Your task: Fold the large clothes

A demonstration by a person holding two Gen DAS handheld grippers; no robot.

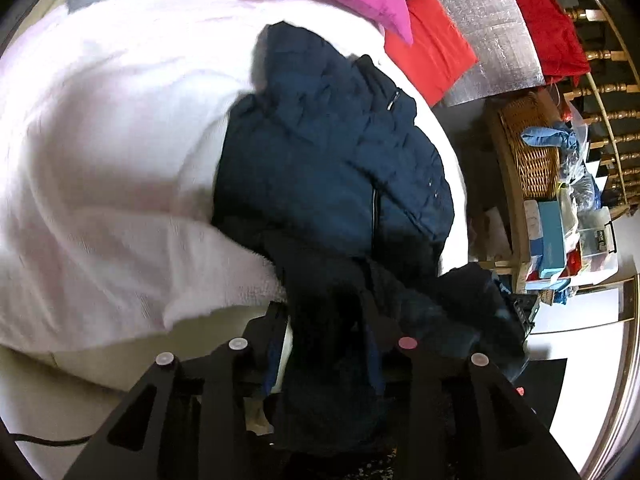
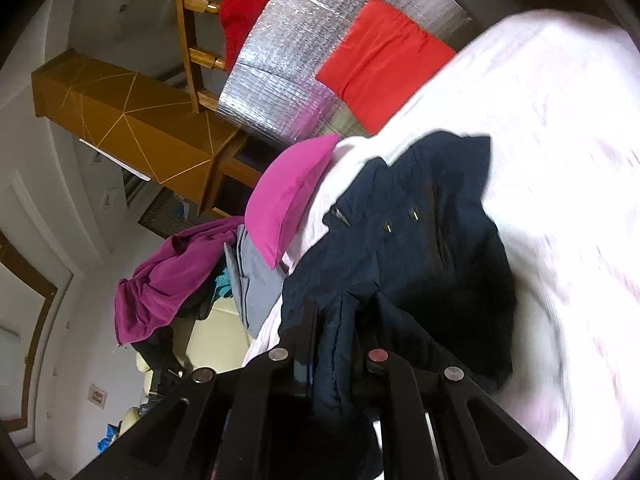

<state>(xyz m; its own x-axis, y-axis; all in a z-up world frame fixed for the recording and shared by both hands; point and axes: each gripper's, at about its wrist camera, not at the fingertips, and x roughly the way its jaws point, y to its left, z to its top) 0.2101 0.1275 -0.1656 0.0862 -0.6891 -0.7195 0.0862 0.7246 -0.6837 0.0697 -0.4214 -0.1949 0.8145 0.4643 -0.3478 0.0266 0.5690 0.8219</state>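
Between both grippers' fingers, a navy jacket point(image 1: 332, 168) is bunching; right gripper point(image 2: 334, 320) is pinching it; left gripper point(image 1: 324, 320) is sitting slightly spread around fabric; lowering evenly would be keeping the fold flat.

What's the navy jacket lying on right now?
The navy puffer jacket lies on a white blanket spread over the bed, its near edge hanging toward the claws. Whatever is directly beneath the jacket is covered, so I cannot tell if anything else sits under it.
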